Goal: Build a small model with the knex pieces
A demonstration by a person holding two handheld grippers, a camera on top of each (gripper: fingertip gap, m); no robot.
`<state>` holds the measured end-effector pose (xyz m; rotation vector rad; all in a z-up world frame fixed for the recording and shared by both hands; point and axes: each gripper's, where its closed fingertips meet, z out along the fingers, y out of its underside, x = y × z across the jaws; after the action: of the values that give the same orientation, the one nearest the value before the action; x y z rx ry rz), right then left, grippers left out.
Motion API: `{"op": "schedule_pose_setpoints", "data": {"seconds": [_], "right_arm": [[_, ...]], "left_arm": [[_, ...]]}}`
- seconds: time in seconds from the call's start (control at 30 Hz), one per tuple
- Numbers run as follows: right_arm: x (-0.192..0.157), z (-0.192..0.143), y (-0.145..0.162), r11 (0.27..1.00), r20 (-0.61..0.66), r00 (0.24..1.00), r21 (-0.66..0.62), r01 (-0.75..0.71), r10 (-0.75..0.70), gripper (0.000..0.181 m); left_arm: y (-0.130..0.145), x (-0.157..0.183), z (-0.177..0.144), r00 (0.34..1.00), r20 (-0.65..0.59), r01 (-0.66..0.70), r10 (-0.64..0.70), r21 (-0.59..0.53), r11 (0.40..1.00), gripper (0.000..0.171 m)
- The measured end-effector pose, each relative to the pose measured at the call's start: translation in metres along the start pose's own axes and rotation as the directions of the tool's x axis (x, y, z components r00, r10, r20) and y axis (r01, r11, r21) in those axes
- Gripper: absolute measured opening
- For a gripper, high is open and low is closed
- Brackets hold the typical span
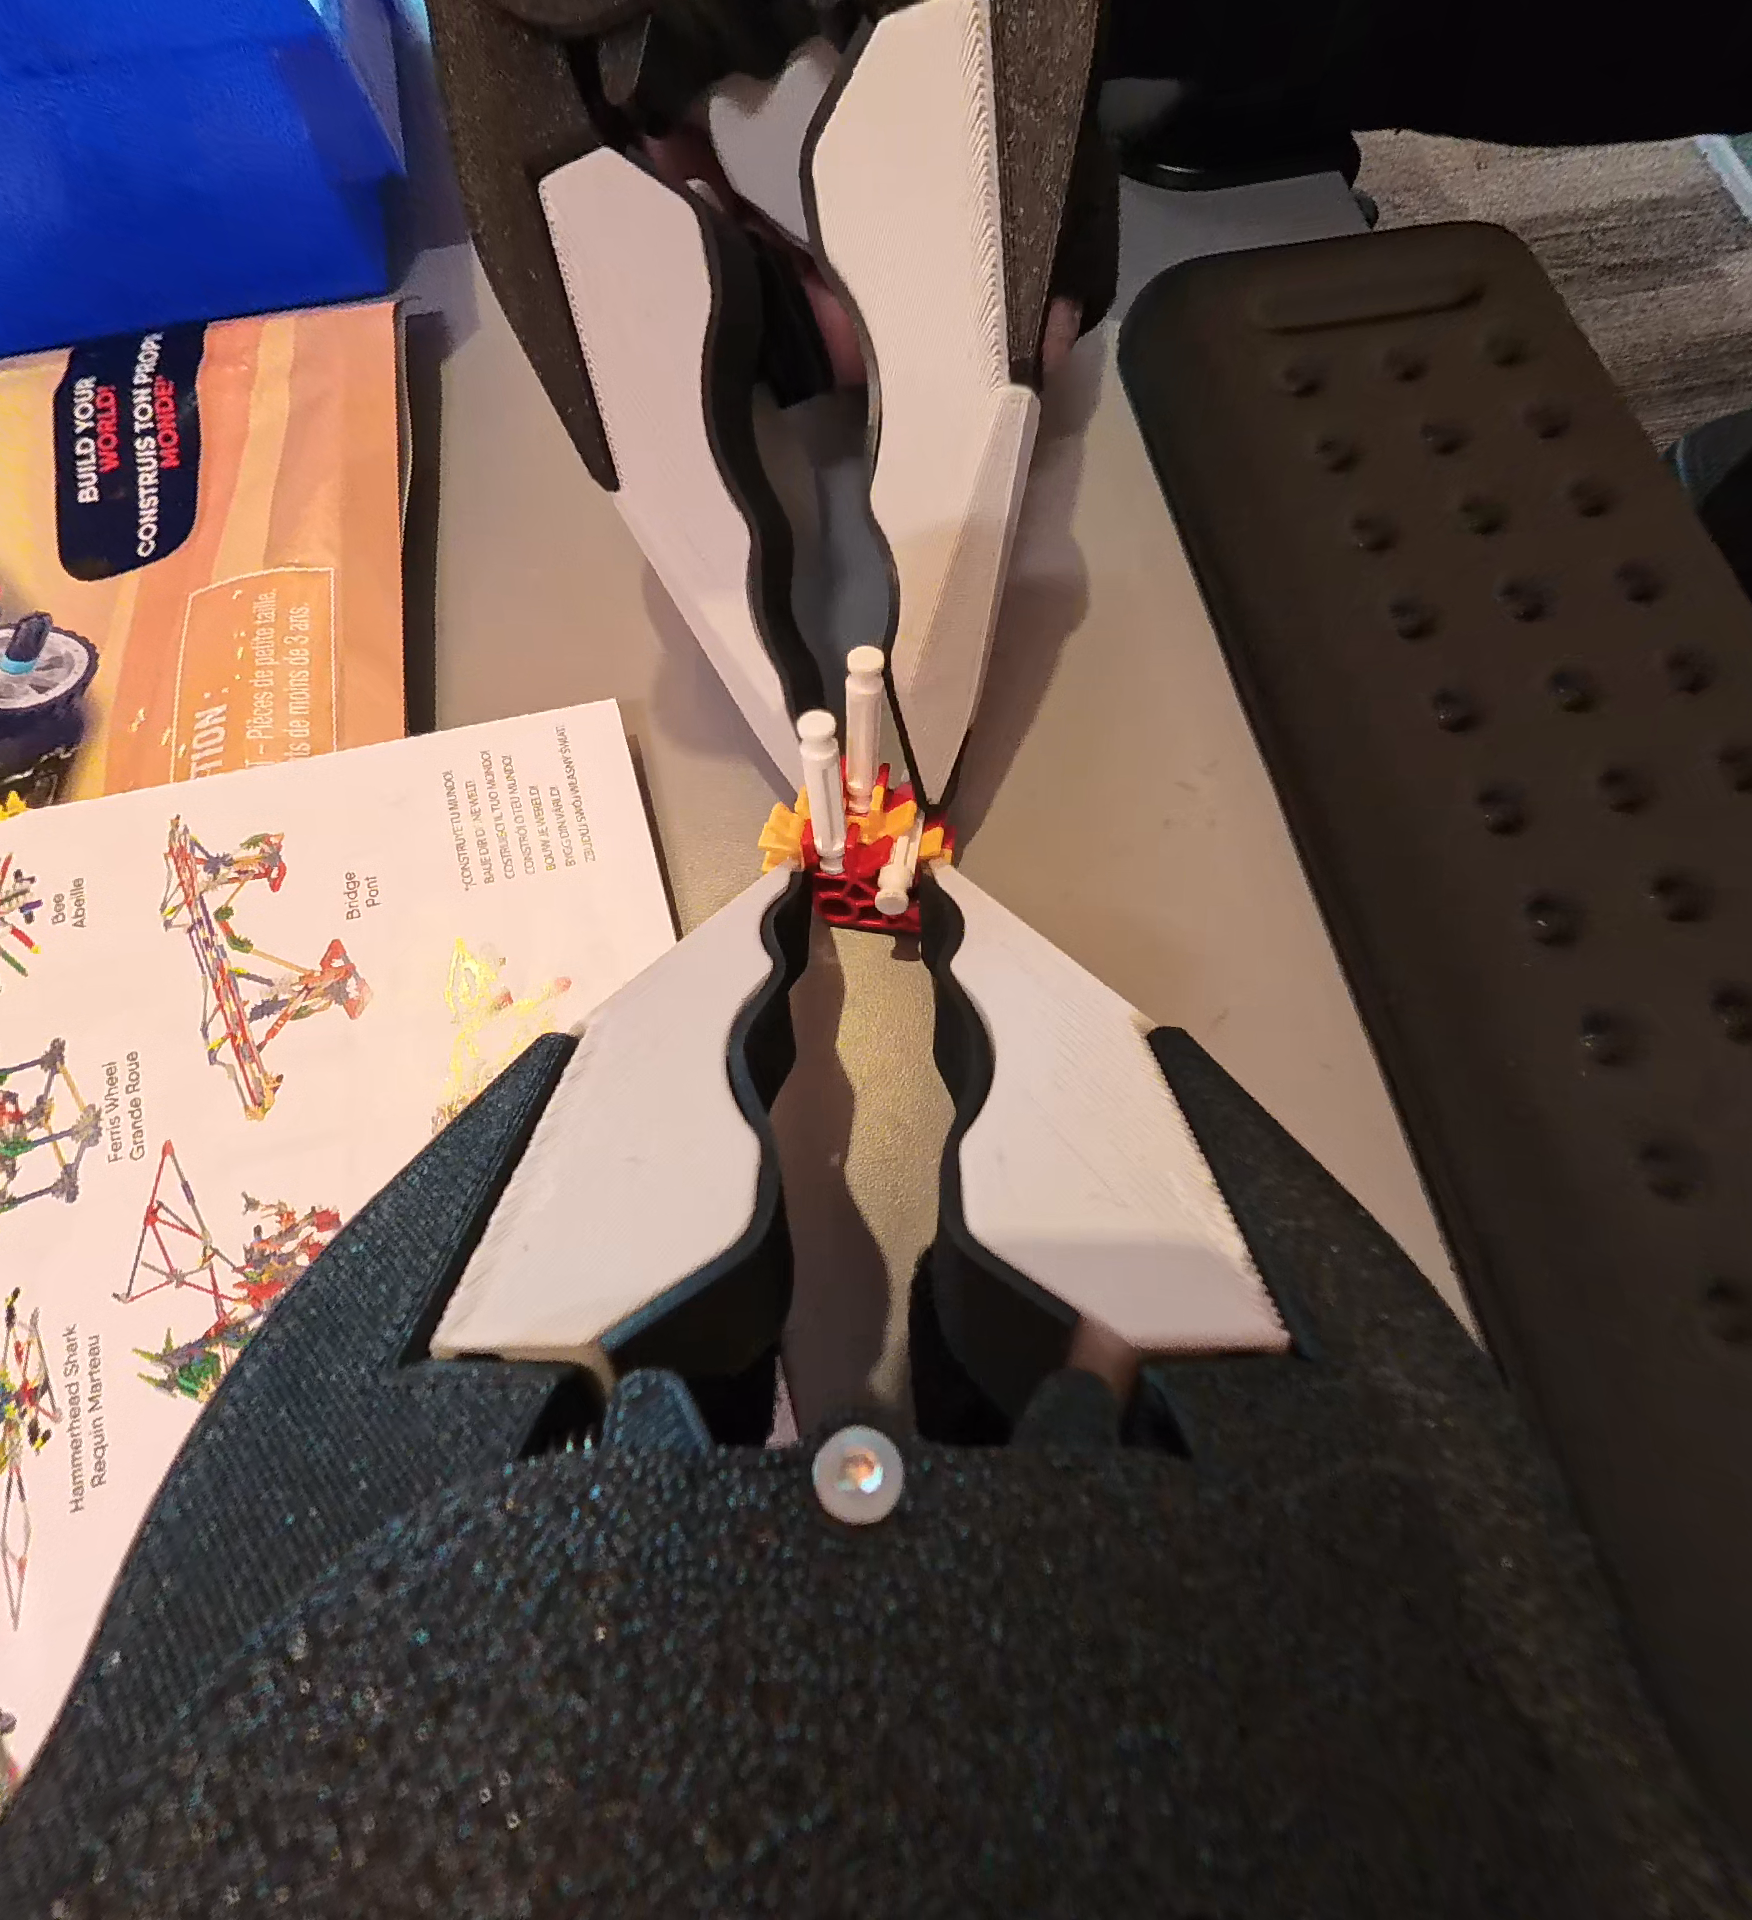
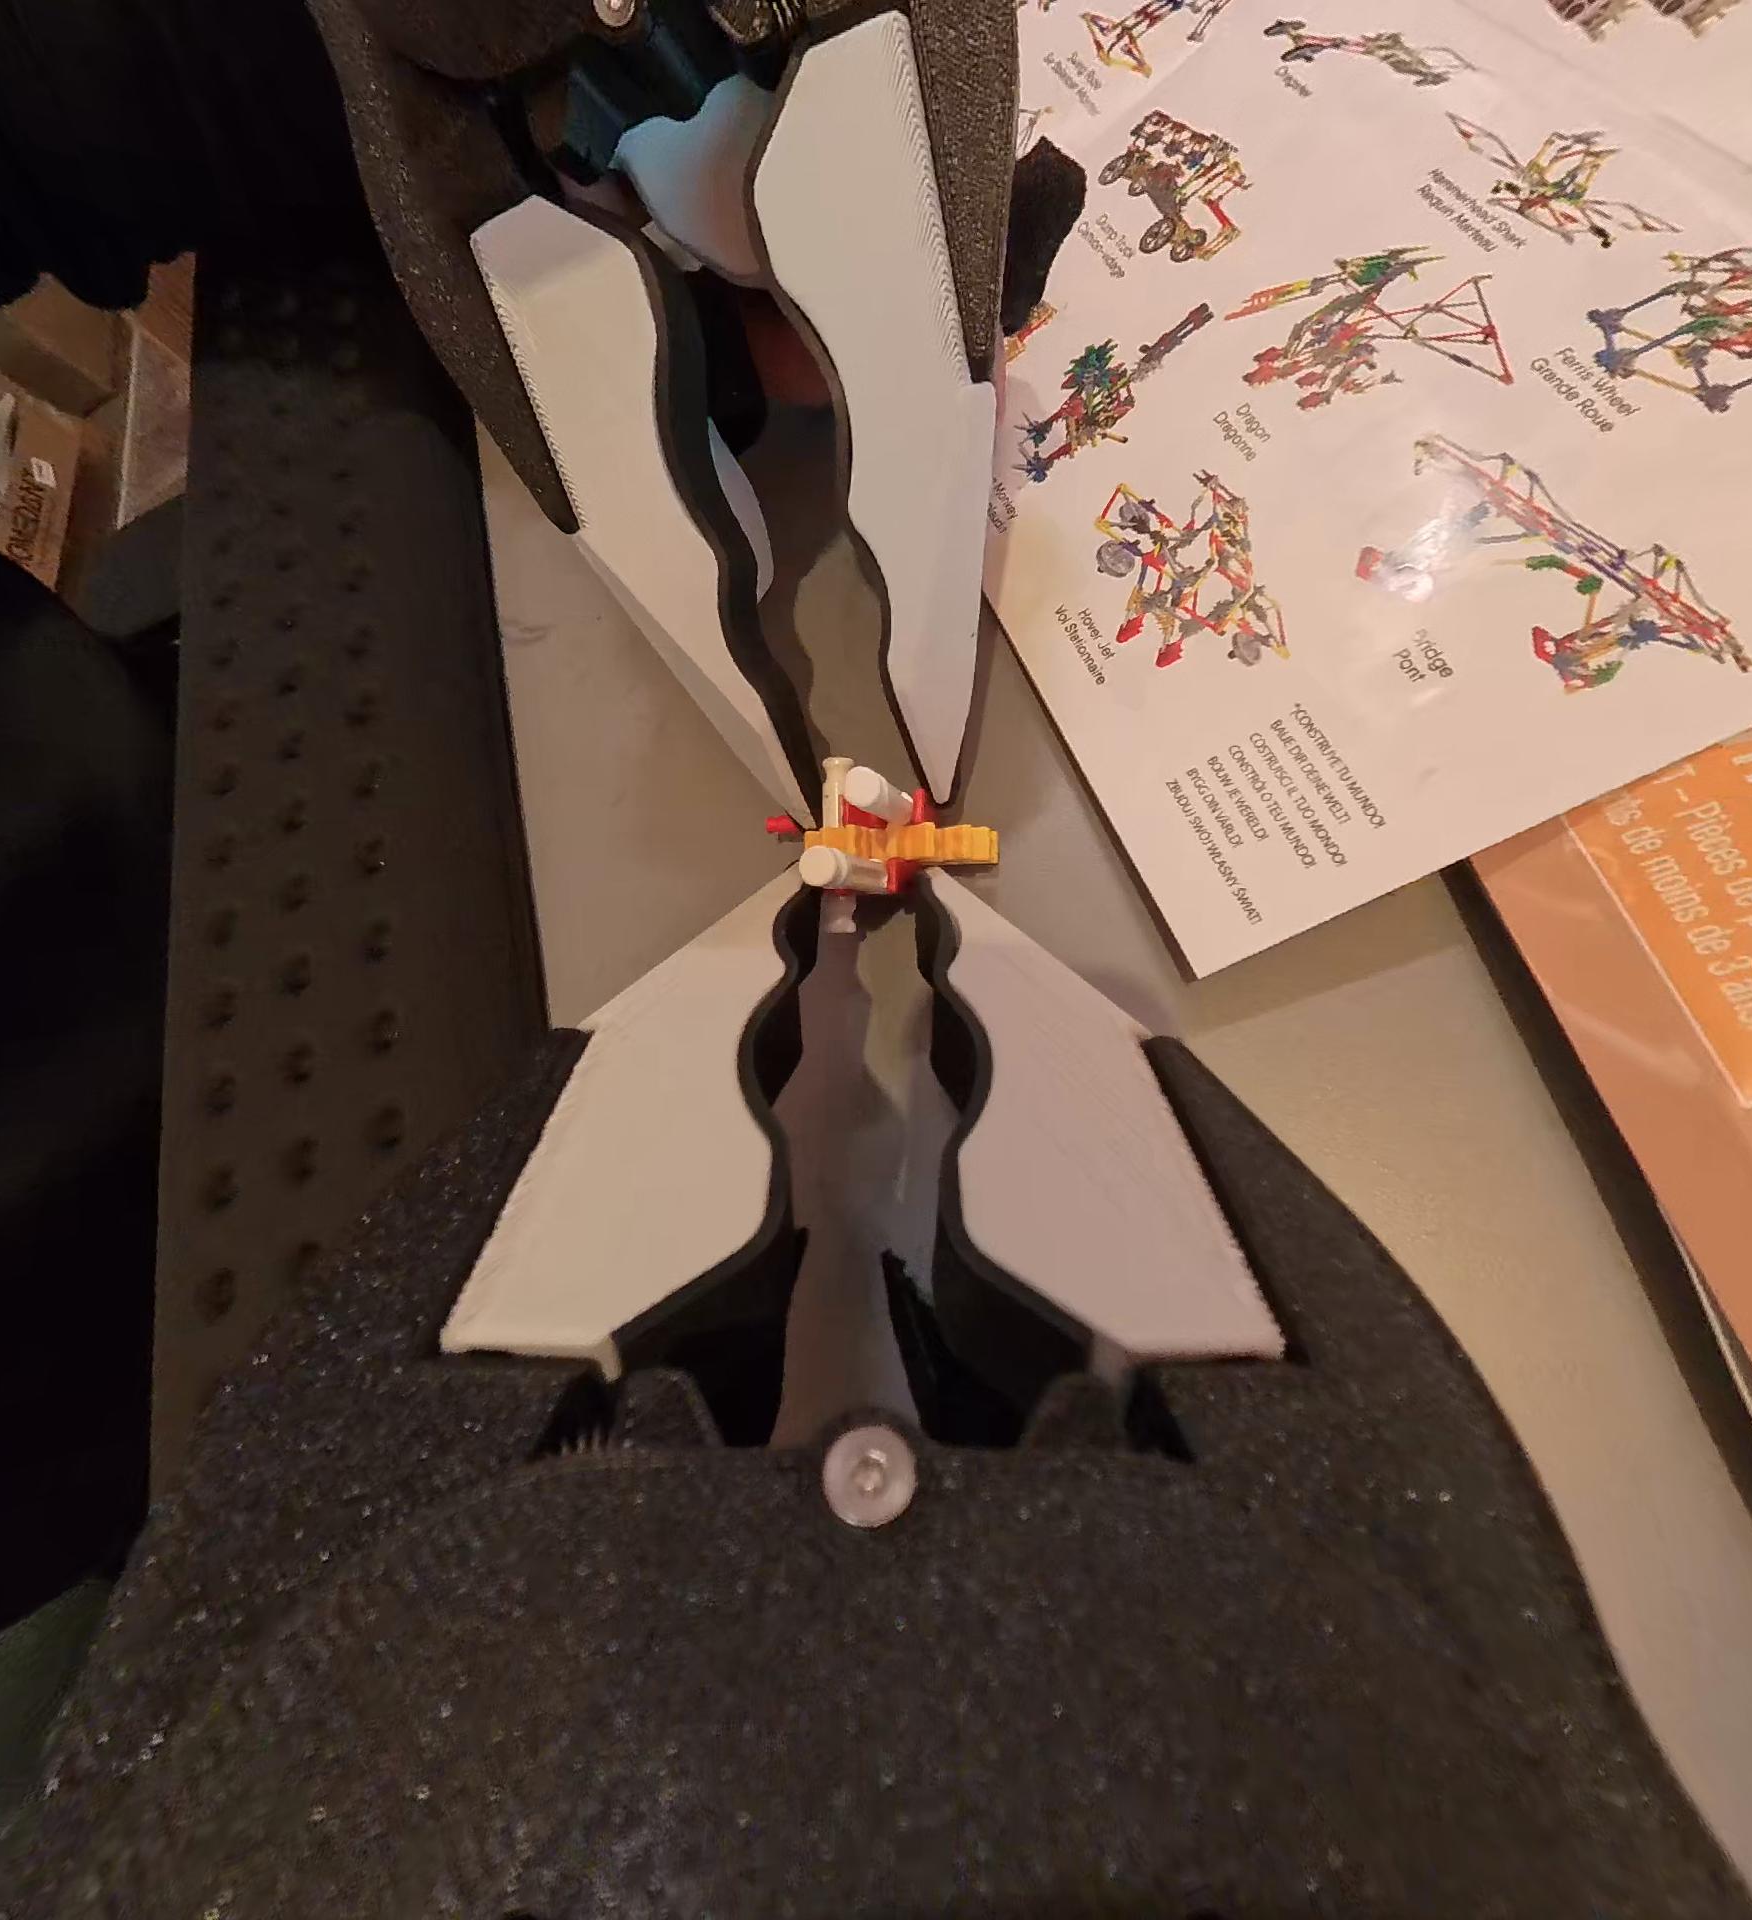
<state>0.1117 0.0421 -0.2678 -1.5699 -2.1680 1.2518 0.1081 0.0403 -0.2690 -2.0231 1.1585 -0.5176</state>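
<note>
Red-and-yellow toy cluster pinched between left claw and right claw.

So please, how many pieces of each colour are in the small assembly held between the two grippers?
Visible pieces in the assembly, gripped by the left gripper and right gripper:
White rods: 3
Red connectors: 1, maybe more hidden
Yellow connectors: 1
Total: 5 visible

left gripper: fingers nearly closed, tips pinching, pointing far.
right gripper: same pinch, tip to tip with the left, facing it.
</note>
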Motion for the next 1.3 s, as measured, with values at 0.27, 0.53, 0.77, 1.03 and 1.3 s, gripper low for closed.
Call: {"op": "schedule_pose_setpoints", "data": {"seconds": [0.27, 0.53, 0.77, 1.03, 1.3], "right_arm": [[0.002, 0.001, -0.001, 0.995, -0.028, 1.000, -0.099, 0.009, -0.012, 0.017], [0.006, 0.004, -0.004, 0.984, -0.030, 0.999, -0.176, 0.013, -0.019, 0.017], [0.007, 0.005, -0.005, 0.980, -0.034, 0.999, -0.197, 0.020, -0.027, 0.017], [0.007, 0.006, -0.006, 0.977, -0.036, 0.999, -0.214, 0.024, -0.033, 0.016], [0.008, 0.007, -0.007, 0.967, -0.034, 0.998, -0.251, 0.038, -0.048, 0.016]], "left_arm": [[0.003, -0.003, -0.002, 0.998, 0.043, -0.047, 0.049, -0.053, 0.997, 0.018], [0.008, -0.009, -0.010, 0.997, 0.066, -0.038, 0.043, -0.087, 0.996, 0.023], [0.000, -0.011, -0.012, 0.999, 0.030, -0.013, 0.015, -0.060, 0.998, 0.018], [0.003, -0.008, -0.012, 0.999, -0.033, 0.016, -0.017, -0.052, 0.999, 0.008], [0.003, -0.008, -0.012, 0.999, -0.037, 0.009, -0.010, -0.025, 1.000, 0.007]]}}
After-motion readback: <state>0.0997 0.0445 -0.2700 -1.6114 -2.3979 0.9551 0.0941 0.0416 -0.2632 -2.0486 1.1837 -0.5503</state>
